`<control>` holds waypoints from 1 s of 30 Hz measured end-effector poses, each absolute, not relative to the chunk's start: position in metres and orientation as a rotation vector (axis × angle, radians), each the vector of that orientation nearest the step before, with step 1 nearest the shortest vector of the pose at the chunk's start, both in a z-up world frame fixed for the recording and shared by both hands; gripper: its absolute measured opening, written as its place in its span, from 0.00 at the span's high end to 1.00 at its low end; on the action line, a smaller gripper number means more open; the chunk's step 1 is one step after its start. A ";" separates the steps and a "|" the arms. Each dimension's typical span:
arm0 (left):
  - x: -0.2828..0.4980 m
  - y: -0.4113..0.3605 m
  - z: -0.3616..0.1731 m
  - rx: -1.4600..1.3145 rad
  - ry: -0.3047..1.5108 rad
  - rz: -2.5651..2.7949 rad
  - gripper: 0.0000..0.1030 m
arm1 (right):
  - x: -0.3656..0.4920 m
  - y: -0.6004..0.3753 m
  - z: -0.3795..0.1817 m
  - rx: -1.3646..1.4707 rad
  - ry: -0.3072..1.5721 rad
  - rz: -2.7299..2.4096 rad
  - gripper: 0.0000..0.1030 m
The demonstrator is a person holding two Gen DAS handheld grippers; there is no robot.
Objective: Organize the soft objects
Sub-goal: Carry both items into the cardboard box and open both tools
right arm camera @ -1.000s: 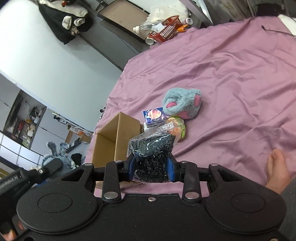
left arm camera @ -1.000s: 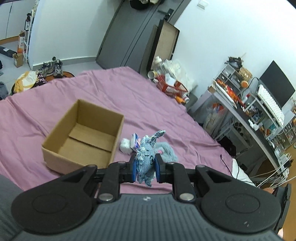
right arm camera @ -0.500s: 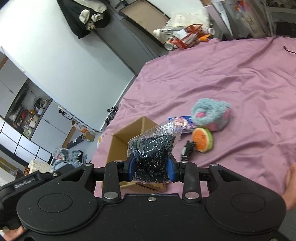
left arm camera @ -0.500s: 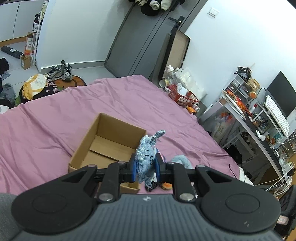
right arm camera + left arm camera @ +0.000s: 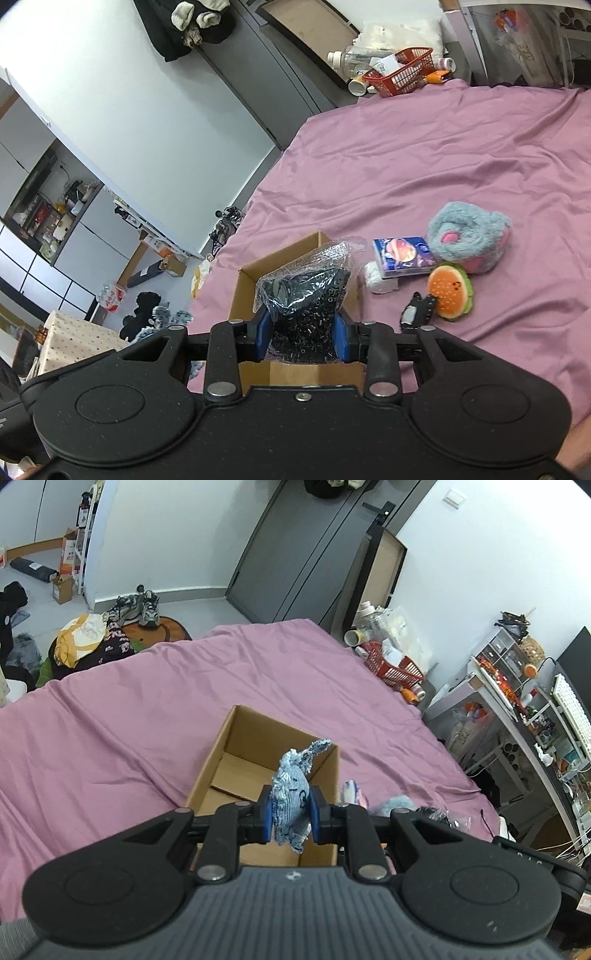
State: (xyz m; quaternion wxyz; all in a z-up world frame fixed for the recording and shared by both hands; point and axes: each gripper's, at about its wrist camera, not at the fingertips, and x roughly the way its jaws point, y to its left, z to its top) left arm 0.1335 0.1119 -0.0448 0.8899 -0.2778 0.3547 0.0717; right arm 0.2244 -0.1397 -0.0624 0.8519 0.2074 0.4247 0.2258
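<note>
Tools are both clamped: left tool (image 5: 289, 814) on a knitted toy (image 5: 291, 801), right tool (image 5: 302, 338) on a bead bag (image 5: 306, 299). If released early, either could be dropped outside the cardboard box (image 5: 236, 771).

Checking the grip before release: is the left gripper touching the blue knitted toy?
Touching. The left wrist view shows the left gripper with both blue pads pressed against the blue knitted toy.

No text, brand or number can be read with certainty. The knitted blue toy (image 5: 290, 805) carries a dark stitched mark, too squeezed between the pads to make out. The blue packet (image 5: 404, 257) on the bed shows printed artwork, but its lettering is too small and blurred to read.
</note>
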 end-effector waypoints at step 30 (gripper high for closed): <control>0.162 0.164 -0.133 -0.685 0.890 0.229 0.77 | 0.242 -0.047 -0.104 0.336 0.964 0.464 0.67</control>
